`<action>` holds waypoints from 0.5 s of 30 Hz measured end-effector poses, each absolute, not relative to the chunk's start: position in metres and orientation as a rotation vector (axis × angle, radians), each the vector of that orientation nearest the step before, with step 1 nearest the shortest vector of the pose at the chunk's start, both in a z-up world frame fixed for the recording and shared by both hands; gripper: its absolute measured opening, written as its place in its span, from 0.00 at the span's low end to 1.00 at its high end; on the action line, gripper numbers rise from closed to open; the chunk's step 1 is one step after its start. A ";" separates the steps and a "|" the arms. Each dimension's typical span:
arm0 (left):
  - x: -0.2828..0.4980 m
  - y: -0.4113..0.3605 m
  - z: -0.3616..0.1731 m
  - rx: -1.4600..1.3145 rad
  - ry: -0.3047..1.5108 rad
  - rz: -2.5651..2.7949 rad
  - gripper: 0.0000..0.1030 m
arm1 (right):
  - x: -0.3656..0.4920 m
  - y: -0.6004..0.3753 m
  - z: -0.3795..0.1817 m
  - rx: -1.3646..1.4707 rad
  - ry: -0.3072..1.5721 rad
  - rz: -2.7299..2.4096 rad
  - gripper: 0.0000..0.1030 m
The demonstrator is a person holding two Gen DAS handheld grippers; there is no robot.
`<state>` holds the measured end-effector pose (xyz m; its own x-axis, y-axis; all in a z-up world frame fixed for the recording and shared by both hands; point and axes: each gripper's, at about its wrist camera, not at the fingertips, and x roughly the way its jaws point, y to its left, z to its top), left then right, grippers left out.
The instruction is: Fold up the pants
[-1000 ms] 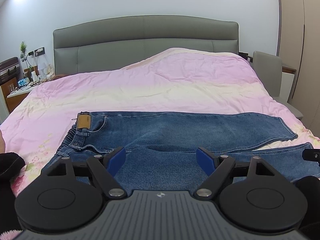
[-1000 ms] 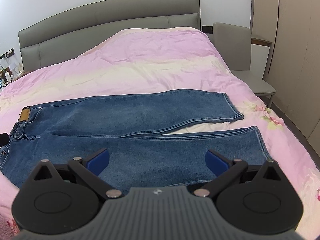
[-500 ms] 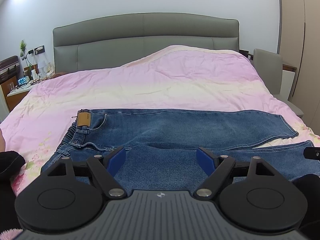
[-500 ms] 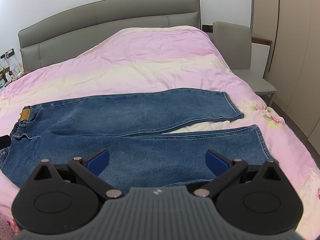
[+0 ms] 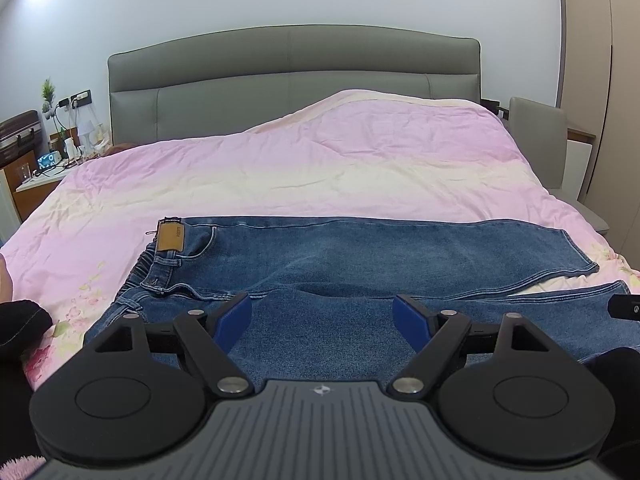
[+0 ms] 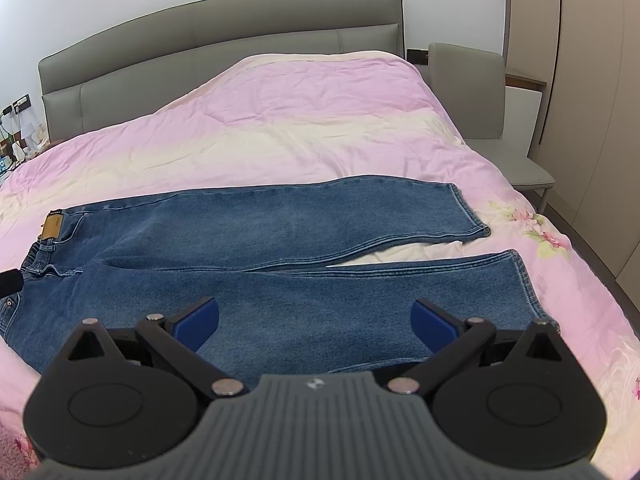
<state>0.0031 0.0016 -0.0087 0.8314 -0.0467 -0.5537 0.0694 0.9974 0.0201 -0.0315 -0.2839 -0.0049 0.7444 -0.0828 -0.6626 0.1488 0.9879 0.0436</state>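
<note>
The blue jeans [image 6: 256, 272] lay spread flat across the near half of the bed [image 6: 320, 120], waistband at the left with its tan leather patch [image 5: 170, 237], both legs running out to the right. No fold was judged to have been made: the two legs lay side by side, parted in a narrow V near the hems, the far leg [image 6: 280, 220] ending short of the near leg's hem [image 6: 528, 284].

The left gripper [image 5: 322, 316] hovered over the seat area with its jaws spread wide, holding nothing. The right gripper [image 6: 314, 320] hung over the near leg, likewise released and empty. All folding remained to be done.

The pink quilt [image 5: 320, 168] beyond the jeans offered ample open room toward the grey headboard [image 5: 292, 80]. The near hem lay close to the bed's right edge. A grey chair [image 6: 472, 92] stood just beside that edge; a cluttered nightstand [image 5: 40, 172] stood at the far left, well apart.
</note>
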 end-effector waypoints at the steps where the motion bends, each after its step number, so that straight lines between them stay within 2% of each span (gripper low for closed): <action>1: 0.003 0.001 -0.009 0.039 0.586 -0.061 0.91 | -0.032 -0.284 -0.005 0.096 0.721 -0.127 0.95; 15: 0.005 0.003 -0.013 0.044 0.598 -0.060 0.91 | -0.030 -0.282 -0.006 0.094 0.726 -0.119 0.95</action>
<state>0.0048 0.0026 -0.0129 0.8247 -0.0441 -0.5638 0.0694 0.9973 0.0237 -0.0302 -0.2816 -0.0065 0.7413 -0.0760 -0.6668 0.1410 0.9890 0.0441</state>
